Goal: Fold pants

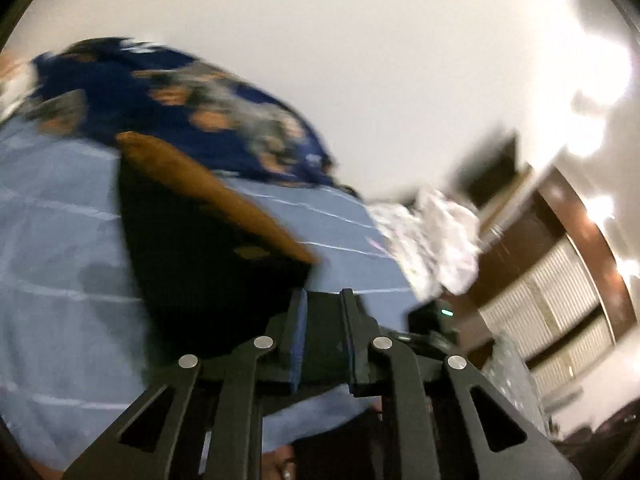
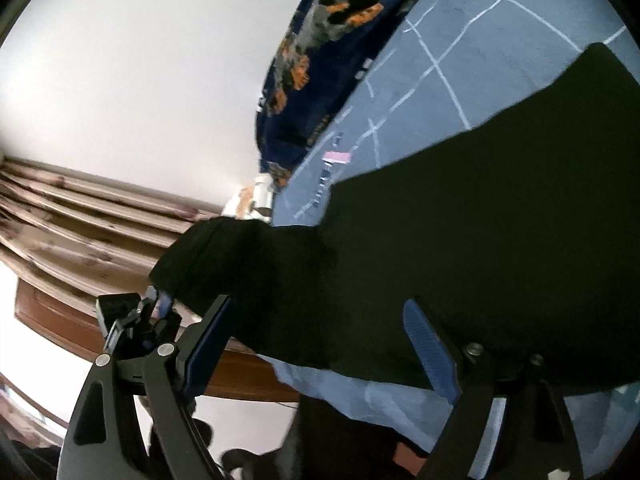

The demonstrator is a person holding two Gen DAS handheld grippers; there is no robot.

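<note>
White wall point(image 1: 360, 60) behind, blue bedsheet point(image 1: 60, 240) with white lines below. Dark floral blanket point(image 1: 180, 104) heaped at the sheet's far edge. Black pants point(image 2: 480, 240) spread across the sheet, one end lifted. Left gripper point(image 1: 324, 312) nearly closed, pinching black pants cloth between its blue pads. Right gripper point(image 2: 320, 340) wide open just over the pants, holding nothing.

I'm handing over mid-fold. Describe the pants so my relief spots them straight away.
Find the bed with the light blue sheet crossed by thin white lines. On it lie the black pants, a broad plain dark spread, one end lifted in the left gripper. Unlike the navy orange-flowered fabric behind, they carry no pattern.
</note>
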